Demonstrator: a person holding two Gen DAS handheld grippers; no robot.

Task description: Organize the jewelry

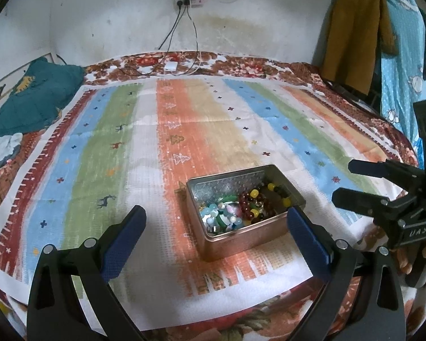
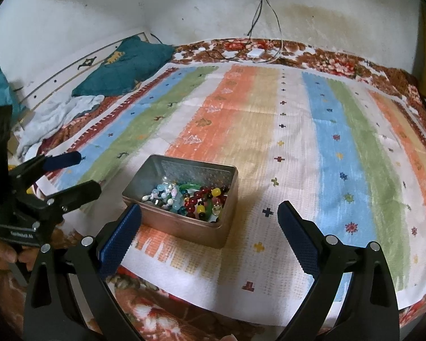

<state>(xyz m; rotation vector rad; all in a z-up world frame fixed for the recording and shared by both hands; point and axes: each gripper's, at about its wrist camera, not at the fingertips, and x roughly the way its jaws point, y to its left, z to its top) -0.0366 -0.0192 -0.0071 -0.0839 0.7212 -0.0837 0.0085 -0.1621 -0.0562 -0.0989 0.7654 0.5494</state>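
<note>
Sitting open-topped near the front edge of the striped cloth [image 1: 113,147] on the bed: a metal tin [image 1: 242,227], easy to reach from both sides. Lying heaped inside it: beaded jewelry [image 2: 190,199], pale blue and white beads toward one end, dark red and yellow ones toward the other, all already gathered in the tin. Hovering just short of the tin: the left gripper [image 1: 215,227], fingers [image 1: 122,244] spread wide, holding nothing. Hanging to the tin's right: the right gripper [image 2: 210,238], fingers [image 2: 298,241] likewise wide apart and empty. Fitting equally: pieces waiting to be lifted out for sorting, or pieces just dropped in.
</note>
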